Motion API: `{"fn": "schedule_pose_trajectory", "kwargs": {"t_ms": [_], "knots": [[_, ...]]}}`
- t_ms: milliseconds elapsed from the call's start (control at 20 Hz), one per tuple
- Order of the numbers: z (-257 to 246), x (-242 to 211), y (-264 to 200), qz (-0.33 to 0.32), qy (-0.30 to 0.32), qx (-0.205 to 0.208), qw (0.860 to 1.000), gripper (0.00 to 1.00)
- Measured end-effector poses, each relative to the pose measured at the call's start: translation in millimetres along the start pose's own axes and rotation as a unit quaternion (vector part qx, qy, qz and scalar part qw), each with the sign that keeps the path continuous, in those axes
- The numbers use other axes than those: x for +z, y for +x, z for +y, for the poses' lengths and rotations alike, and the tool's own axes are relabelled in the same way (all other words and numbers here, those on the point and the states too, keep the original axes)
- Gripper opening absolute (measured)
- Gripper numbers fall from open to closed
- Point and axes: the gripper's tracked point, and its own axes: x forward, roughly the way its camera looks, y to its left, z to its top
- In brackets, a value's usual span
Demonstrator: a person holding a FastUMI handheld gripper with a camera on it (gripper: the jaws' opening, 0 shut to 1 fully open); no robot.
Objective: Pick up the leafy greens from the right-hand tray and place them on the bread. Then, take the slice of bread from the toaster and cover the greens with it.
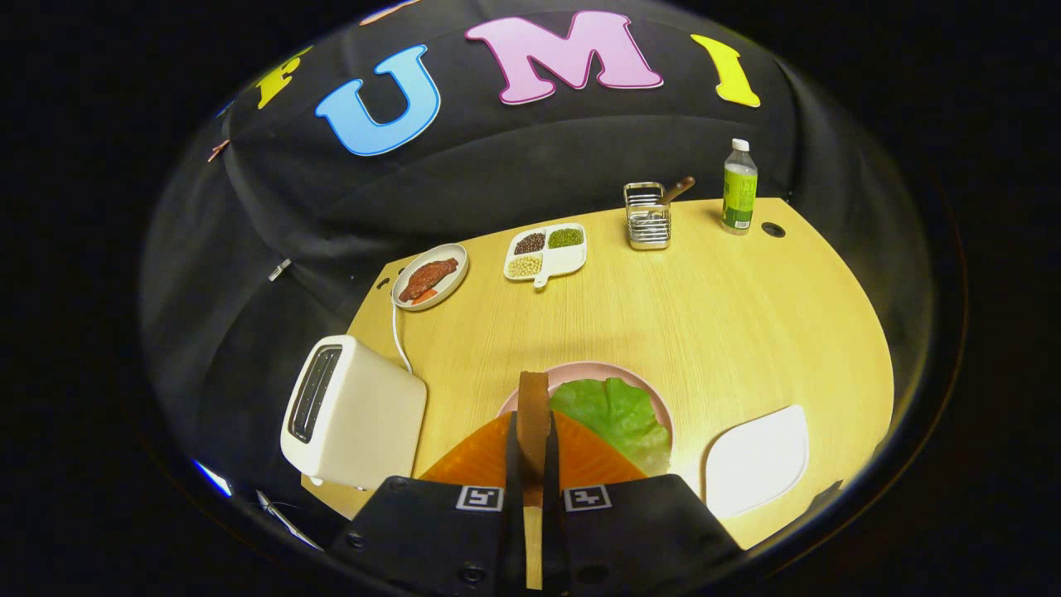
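My gripper [533, 439] is shut on a slice of bread [533, 406], which stands on edge between the two orange fingers [477, 458] with its brown crust toward me. It hangs over the pink plate [580, 371]. On that plate, just ahead and right of the fingers, lies a green lettuce leaf [617, 412]; whatever is under the leaf is hidden. The white toaster [352, 412] stands to the left of the fingers at the table's near edge, its slot [313, 393] dark. The white right-hand tray [756, 460] sits to the right of the plate with nothing on it.
Along the far side of the wooden table [713, 315] stand an oval dish with meat [429, 277], a divided dish of beans [545, 251], a metal utensil rack [647, 216] and a green-labelled bottle [738, 188]. The toaster's white cord [398, 332] runs toward the meat dish.
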Motion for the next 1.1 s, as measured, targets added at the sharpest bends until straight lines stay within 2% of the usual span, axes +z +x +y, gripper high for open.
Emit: {"fn": "schedule_pose_trajectory", "kwargs": {"t_ms": [250, 400, 450, 700, 850, 950, 1100], "knots": [[4, -8, 30, 0.0, 0.024, 0.019, 1.0, 0.12], [-11, -25, 45, 0.025, 0.047, 0.018, 0.998, 0.12], [-16, -20, 46, 0.014, 0.059, 0.021, 0.998, 0.12], [-55, -35, 50, 0.031, 0.056, -0.011, 0.998, 0.12], [-71, -47, 56, 0.045, 0.032, -0.031, 0.998, 0.14], [-77, -51, 59, 0.05, 0.018, -0.039, 0.998, 0.17], [-93, -59, 63, 0.063, 0.005, -0.066, 0.996, 0.42]]}}
